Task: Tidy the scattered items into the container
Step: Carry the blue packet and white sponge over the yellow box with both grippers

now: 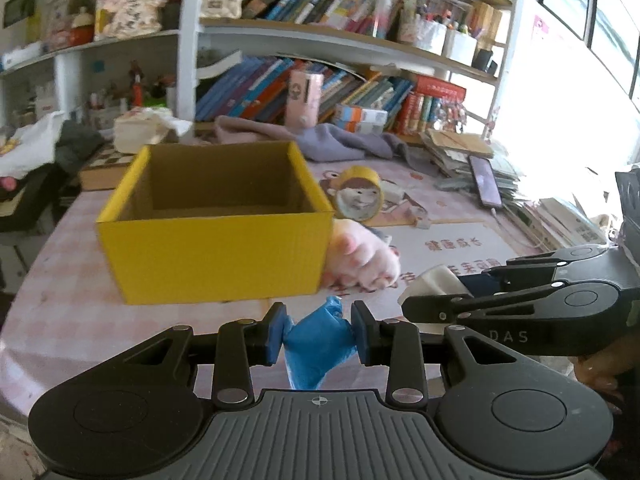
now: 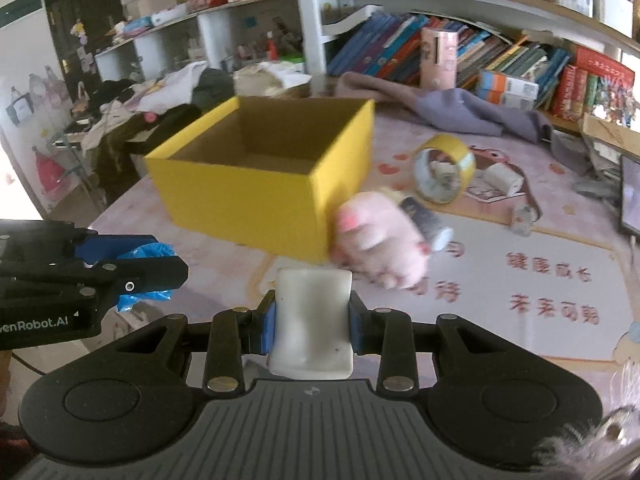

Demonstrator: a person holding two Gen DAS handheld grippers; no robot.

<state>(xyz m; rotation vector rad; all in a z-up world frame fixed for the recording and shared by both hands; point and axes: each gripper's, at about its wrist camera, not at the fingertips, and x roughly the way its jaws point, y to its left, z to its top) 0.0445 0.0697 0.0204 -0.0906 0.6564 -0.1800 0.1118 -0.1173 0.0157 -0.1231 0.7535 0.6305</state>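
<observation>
Mid-carry over a cluttered table (image 1: pixel 60 312): left gripper (image 1: pixel 319 334) clamped on a crumpled blue plastic bag (image 1: pixel 316 344), right gripper (image 2: pixel 312 326) clamped on a pale, soft white block (image 2: pixel 312 320), neither jaw slack. Both loads lifted clear of the pink patterned tablecloth (image 2: pixel 520 248) and aimed at the open yellow cardboard box (image 1: pixel 212 216), just beyond the fingertips and, as far as its inside shows, empty. Still scattered to the right of the box: a pink plush paw (image 1: pixel 364 258) touching its right wall, a small dark roll (image 2: pixel 426 222) resting against the paw, a roll of yellow tape (image 1: pixel 358 194) farther back, and a small white piece (image 2: pixel 502 180) beyond that. Step in hand, by the look of it: delivery of the first two items. Next move likely a short advance and a lift over the near rim, then a release above the box floor, one gripper at a time to avoid crowding. Blue bag light and liable to cling to the pads.
</observation>
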